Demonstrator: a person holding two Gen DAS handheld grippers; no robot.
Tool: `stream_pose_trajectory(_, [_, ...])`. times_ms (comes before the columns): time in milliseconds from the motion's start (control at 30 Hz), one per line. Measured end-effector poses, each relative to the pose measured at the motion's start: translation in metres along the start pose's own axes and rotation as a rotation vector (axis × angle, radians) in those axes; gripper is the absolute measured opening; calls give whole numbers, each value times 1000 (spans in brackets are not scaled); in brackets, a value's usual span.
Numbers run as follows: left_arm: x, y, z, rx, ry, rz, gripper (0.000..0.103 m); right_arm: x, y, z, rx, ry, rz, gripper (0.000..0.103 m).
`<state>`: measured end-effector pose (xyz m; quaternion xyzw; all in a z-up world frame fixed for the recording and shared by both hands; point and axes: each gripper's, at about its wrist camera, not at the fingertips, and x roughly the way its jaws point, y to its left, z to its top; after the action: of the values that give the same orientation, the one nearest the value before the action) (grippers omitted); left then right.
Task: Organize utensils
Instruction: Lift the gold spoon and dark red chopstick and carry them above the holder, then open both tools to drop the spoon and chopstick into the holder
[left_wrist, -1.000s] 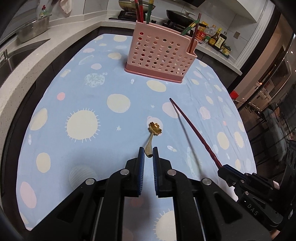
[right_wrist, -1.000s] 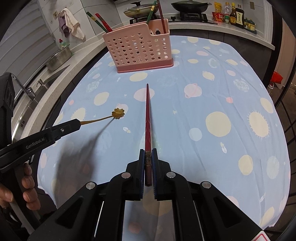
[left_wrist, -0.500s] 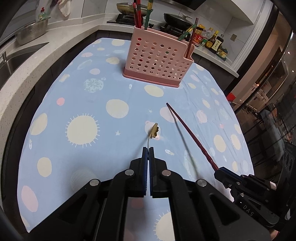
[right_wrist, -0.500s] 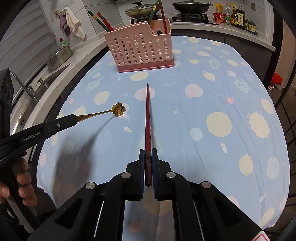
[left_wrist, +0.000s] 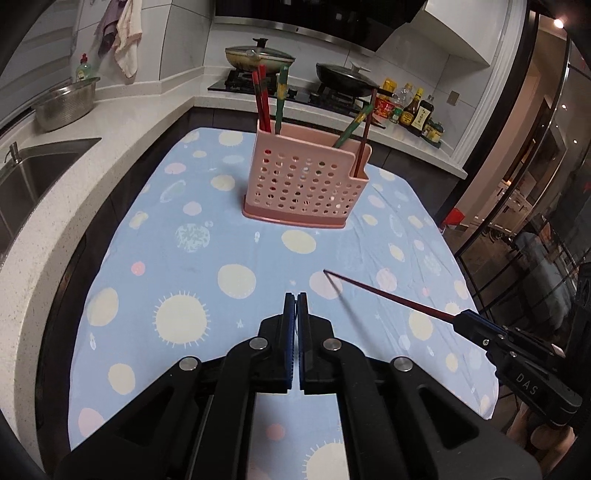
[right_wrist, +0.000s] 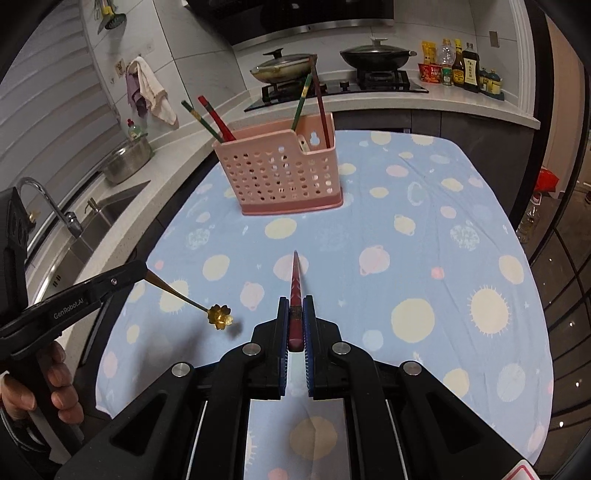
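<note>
The gold flower spoon (right_wrist: 220, 314), lying on the cloth a second ago, is now being held aloft at lower left by the clamped left gripper (left_wrist: 295, 299), while the red chopstick (right_wrist: 295, 291) is being pinched in the right gripper (right_wrist: 295, 306), both being readied for the pink holder (right_wrist: 280, 173) in the upper centre.

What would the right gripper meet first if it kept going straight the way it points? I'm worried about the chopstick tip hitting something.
Probably the pink holder; the red chopstick in the right gripper aims roughly there, over bare tablecloth.
</note>
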<state>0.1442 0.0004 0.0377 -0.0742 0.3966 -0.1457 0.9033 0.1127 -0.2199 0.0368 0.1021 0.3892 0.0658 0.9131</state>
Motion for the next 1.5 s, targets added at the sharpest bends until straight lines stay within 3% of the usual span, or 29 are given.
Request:
stream_pose_trajectory(333, [-23, -14, 67, 45, -144, -11, 1, -26, -1, 83, 22, -165, 59, 7])
stream_pose_trajectory(633, [-26, -26, 140, 112, -259, 3, 1, -36, -1, 156, 3, -317, 48, 7])
stream_pose_trajectory(967, [5, -32, 208, 198, -286, 87, 1, -29, 11, 239, 5, -457, 61, 7])
stream_pose_trajectory(1200, [43, -24, 230, 198, -229, 112, 1, 1, 30, 271, -27, -475, 44, 7])
stream_pose_trajectory(1500, [83, -9, 223, 163, -147, 100, 1, 66, 31, 264, -25, -338, 32, 7])
